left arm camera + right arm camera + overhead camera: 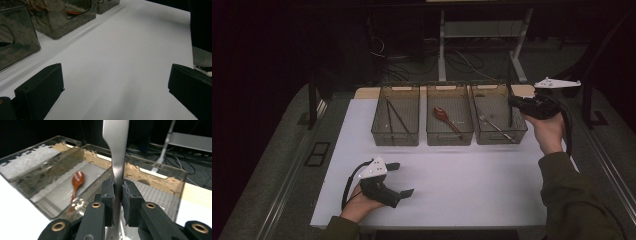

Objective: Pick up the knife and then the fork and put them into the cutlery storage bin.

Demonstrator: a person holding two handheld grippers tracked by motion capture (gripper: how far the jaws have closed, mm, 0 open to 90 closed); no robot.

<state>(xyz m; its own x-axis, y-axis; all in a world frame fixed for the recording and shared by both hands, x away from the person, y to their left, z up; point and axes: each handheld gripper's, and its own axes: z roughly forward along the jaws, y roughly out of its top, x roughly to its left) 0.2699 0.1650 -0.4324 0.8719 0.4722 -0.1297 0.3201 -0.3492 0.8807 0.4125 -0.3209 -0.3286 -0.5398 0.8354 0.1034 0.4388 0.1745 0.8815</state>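
- The right gripper (117,195) is clamped on a flat metal utensil handle (117,150); in the right gripper view both black jaws press against the handle from either side.
- The handle rises upright from between the jaws and widens toward the top edge of that view (its working end is hidden below the jaws, so the type of utensil cannot be told).
- In the high view the right gripper (514,102) is held at the far right of the table, above the right basket (499,135), with a dark slender piece reaching up and down from its jaws.
- The right basket holds a metal fork (492,124) lying diagonally on its floor.
- The middle basket (449,136) contains a reddish-brown spoon (444,116), also seen in the right gripper view (77,181) to the left of the clamped handle.
- The left basket (395,136) contains dark chopsticks (393,116) lying at an angle.
- The three wire-mesh baskets stand side by side along the far edge of the white table surface (462,175).
- The left gripper (402,179) rests low over the near left part of the table, jaws spread wide and holding nothing.
- In the left gripper view both jaws stand well apart with bare white surface between them.
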